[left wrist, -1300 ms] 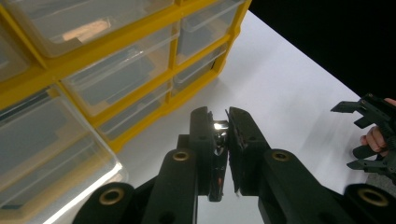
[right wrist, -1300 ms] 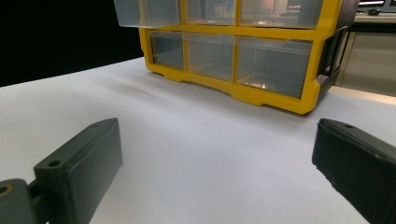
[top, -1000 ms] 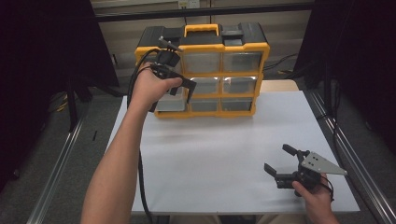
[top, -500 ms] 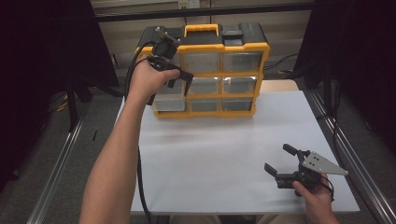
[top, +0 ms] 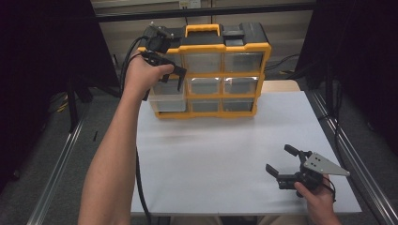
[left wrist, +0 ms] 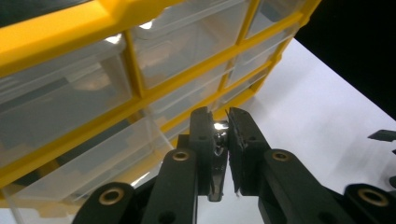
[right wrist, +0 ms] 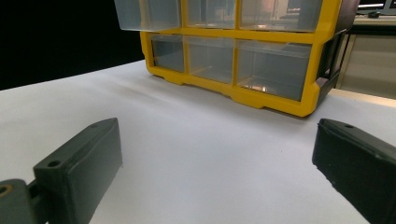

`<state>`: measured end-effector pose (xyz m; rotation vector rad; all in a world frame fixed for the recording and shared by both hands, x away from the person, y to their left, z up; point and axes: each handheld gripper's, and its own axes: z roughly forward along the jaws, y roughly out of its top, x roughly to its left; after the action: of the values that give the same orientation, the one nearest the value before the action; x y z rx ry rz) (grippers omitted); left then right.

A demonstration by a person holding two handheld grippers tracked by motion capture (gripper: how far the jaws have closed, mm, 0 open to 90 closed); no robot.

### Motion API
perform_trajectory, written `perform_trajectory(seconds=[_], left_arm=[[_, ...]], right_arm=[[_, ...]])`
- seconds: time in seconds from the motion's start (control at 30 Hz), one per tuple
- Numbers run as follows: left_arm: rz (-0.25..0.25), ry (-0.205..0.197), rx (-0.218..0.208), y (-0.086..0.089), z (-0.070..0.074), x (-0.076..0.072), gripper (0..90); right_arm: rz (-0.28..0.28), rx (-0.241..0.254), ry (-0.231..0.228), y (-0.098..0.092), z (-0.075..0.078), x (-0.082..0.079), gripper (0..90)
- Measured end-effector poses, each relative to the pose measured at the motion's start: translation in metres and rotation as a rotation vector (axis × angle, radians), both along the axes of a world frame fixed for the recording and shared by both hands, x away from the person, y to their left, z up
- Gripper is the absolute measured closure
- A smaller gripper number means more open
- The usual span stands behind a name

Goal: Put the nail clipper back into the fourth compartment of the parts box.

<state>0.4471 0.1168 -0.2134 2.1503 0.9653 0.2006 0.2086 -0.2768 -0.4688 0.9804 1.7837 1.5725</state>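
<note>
— Left gripper (top: 178, 79) had crept a little up and toward the upper left of the high view. The right gripper (top: 280, 159) had not budged. Did the drawer (top: 166, 98) shift?

— No, it stuck out of the organizer (top: 263, 47) as far as before, in the left column, middle row.

— What were the left jaws doing?

— They were closed on a small metal piece (left wrist: 219, 127). In the left gripper view it glinted between the tips, just above the open drawer (left wrist: 93, 158). I could not tell what kind of piece it was.

— So why hold it there?

— My guess is that the piece either belonged in that drawer or had just come out of it. The jaws pointed down, close in front of the organizer's face, which suits a drop or a lift straight over the tray.

— And the right one?

— It was parked low at the lower right of the desk (top: 211, 154), with its jaws spread wide and nothing between them. It looked idle, kept out of the way.

— Did any view add something?

— The high view hid the piece behind the hand. The right gripper view (right wrist: 215, 154) looked level across the desk and showed the drawer (right wrist: 147, 14) jutting out past the yellow frame at upper left. The bottom-row drawers seemed empty.
</note>
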Motion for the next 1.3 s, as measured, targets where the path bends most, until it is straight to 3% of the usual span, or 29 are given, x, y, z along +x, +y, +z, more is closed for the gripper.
perform_trajectory(seconds=[0.03,0.2,0.23,0.4,0.5,0.57,0.83,0.9,1.03,1.3], left_arm=[[0.033,0.001,-0.01,0.0,-0.002,0.001,80.8],[0.029,0.003,0.015,0.007,-0.005,0.007,80.7],[0.053,0.002,-0.005,0.006,-0.006,0.007,80.7],[0.038,0.007,0.004,0.009,-0.006,0.011,80.7],[0.065,-0.004,-0.003,0.007,-0.008,0.011,80.7],[0.05,0.002,0.011,0.009,-0.008,0.012,80.7],[0.068,-0.006,0.008,0.013,-0.011,0.016,80.7],[0.073,-0.01,0.027,0.014,-0.012,0.016,80.7],[0.106,-0.008,-0.001,0.016,-0.017,0.017,80.6],[0.103,-0.007,0.006,0.024,-0.019,0.018,80.6]], right_arm=[[0.0,0.0,0.0,0.0,0.0,0.0,1.0],[0.001,0.001,-0.001,0.0,0.0,0.0,1.0],[0.002,0.002,-0.001,0.0,0.0,0.0,1.0],[0.001,0.002,-0.001,0.0,0.0,0.0,1.0],[0.0,0.002,0.0,0.0,0.0,0.0,1.0],[0.0,0.002,-0.001,0.0,0.0,0.0,1.0],[0.003,0.003,0.0,0.0,0.0,0.0,1.0],[0.003,0.004,-0.001,0.0,0.0,0.0,1.0],[0.003,0.002,-0.002,0.0,0.0,0.0,1.0],[0.003,0.002,0.0,0.0,0.0,0.0,1.0]])
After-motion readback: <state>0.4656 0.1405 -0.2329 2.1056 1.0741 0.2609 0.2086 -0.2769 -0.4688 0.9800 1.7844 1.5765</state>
